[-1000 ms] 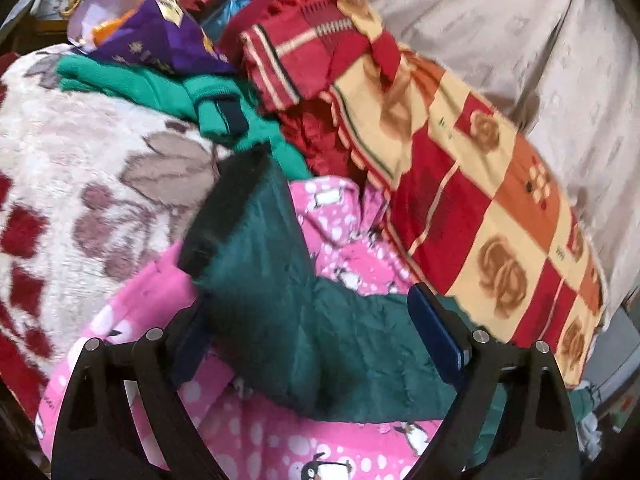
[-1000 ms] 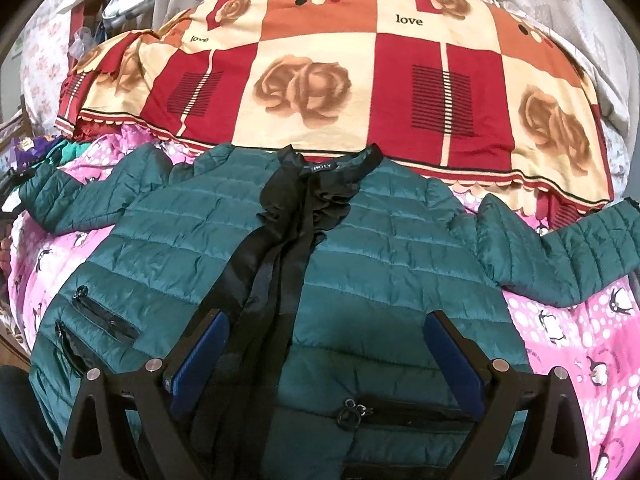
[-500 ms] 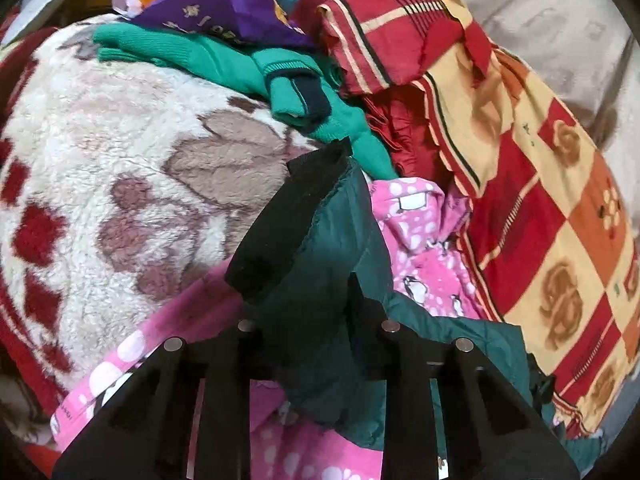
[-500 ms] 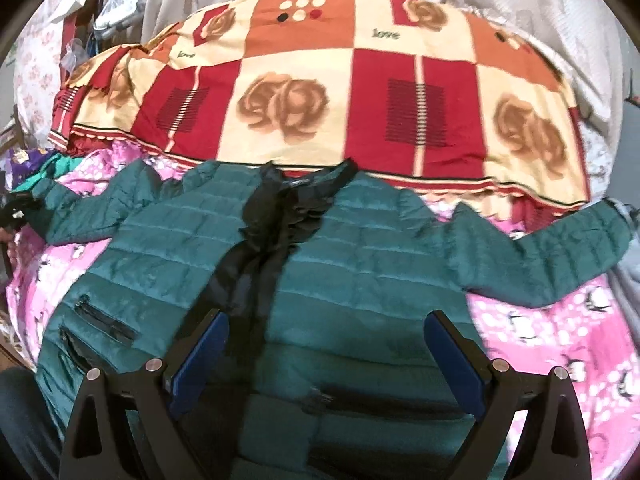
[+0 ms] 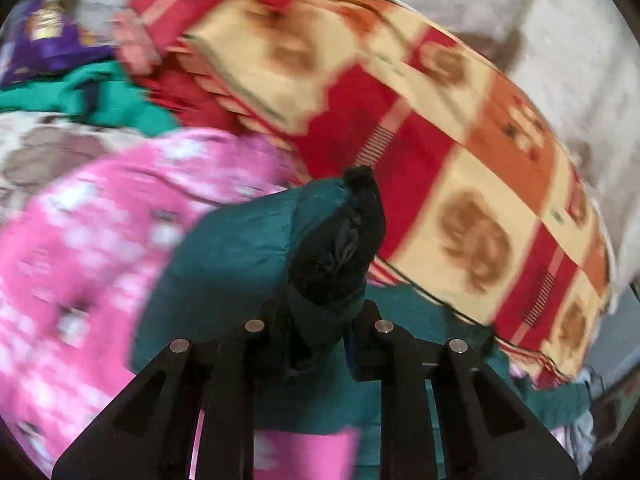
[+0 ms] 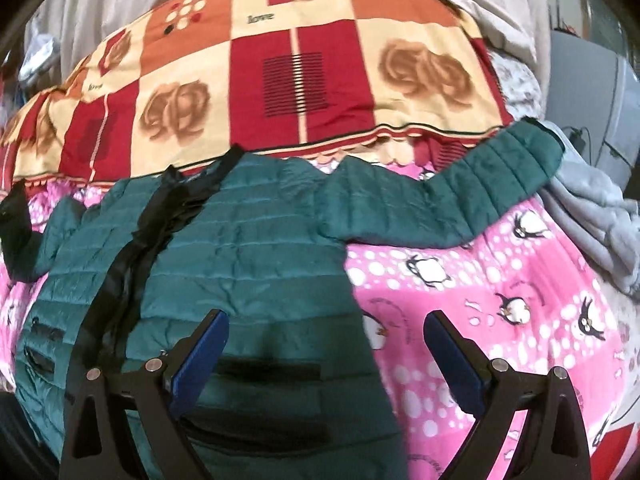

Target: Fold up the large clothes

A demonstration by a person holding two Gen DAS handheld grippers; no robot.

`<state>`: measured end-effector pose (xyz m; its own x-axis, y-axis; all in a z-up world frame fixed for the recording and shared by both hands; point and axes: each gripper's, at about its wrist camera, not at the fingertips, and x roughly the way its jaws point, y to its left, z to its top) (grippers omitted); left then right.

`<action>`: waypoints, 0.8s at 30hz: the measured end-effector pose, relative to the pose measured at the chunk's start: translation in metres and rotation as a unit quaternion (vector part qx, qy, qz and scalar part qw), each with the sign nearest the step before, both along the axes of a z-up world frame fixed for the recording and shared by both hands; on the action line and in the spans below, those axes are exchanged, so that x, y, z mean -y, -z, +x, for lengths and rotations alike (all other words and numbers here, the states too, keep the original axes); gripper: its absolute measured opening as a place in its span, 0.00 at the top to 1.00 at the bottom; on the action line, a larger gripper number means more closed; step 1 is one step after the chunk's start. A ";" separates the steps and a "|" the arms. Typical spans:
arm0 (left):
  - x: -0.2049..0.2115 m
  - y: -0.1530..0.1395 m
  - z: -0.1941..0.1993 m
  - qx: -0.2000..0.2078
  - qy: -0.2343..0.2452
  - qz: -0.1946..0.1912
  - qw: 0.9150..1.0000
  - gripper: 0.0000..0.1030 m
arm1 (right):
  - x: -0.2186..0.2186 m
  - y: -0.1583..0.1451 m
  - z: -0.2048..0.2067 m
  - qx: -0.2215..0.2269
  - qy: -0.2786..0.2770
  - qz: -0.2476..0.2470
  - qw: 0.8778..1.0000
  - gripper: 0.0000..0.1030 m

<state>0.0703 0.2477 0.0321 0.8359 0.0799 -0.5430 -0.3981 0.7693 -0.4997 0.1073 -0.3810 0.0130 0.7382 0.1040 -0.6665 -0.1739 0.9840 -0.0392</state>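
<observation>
A dark green quilted jacket point(image 6: 240, 248) with a black front band lies face up on a pink penguin blanket point(image 6: 500, 300). Its right sleeve point(image 6: 460, 196) stretches out to the right. My left gripper point(image 5: 316, 332) is shut on the jacket's left sleeve point(image 5: 248, 248) near its black cuff point(image 5: 344, 240) and holds it lifted off the blanket; that raised sleeve shows at the left edge of the right wrist view point(image 6: 24, 236). My right gripper point(image 6: 326, 344) is open and empty, hovering over the jacket's lower right edge.
A red, cream and orange rose-patterned blanket point(image 6: 296, 68) lies behind the jacket. A bright green garment point(image 5: 100, 96) and a purple bag point(image 5: 44, 40) lie at the far left. A grey cloth point(image 6: 592, 216) lies at the right. A beige sheet point(image 5: 500, 12) covers the back.
My left gripper closed on the left sleeve near the cuff and now swings it up and right, toward the jacket body. My right gripper shifted right, toward the jacket's right edge.
</observation>
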 end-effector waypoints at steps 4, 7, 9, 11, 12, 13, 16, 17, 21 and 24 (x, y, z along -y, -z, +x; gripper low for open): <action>0.072 -0.005 0.039 -0.001 0.064 0.018 0.998 0.82 | 0.014 0.000 0.001 -0.008 0.003 0.023 1.000 0.06; 0.117 0.001 0.060 -0.011 0.087 0.031 0.996 0.82 | 0.023 0.000 0.001 -0.013 0.003 0.034 0.999 0.06; 0.145 0.005 0.071 -0.017 0.092 0.054 0.994 0.82 | 0.028 0.000 0.000 -0.015 0.003 0.039 0.999 0.06; 0.167 0.009 0.081 -0.015 0.101 0.066 0.993 0.82 | 0.032 0.001 0.000 -0.018 0.003 0.043 0.999 0.06; 0.173 0.011 0.085 -0.016 0.105 0.068 0.992 0.82 | 0.035 0.002 0.000 -0.021 0.002 0.045 0.999 0.06; 0.181 0.013 0.090 -0.018 0.112 0.067 0.991 0.82 | 0.037 0.002 0.001 -0.023 0.002 0.049 0.999 0.06; 0.207 0.017 0.108 -0.021 0.141 0.045 0.989 0.82 | 0.045 0.004 0.003 -0.028 0.004 0.057 0.998 0.06; 0.217 0.018 0.114 -0.020 0.152 0.038 0.987 0.82 | 0.046 0.005 0.004 -0.031 0.005 0.059 0.998 0.06; 0.266 0.021 0.135 -0.016 0.199 0.024 0.980 0.82 | 0.053 0.009 0.009 -0.042 0.011 0.067 0.997 0.06; 0.305 0.023 0.150 -0.019 0.237 0.007 0.971 0.82 | 0.058 0.012 0.010 -0.048 0.015 0.068 0.996 0.06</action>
<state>0.2198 -0.0577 0.0087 0.7604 -0.3014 -0.5752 -0.0152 0.8772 -0.4798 0.1176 -0.4391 0.0008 0.6756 0.1778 -0.7156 -0.1416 0.9837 0.1107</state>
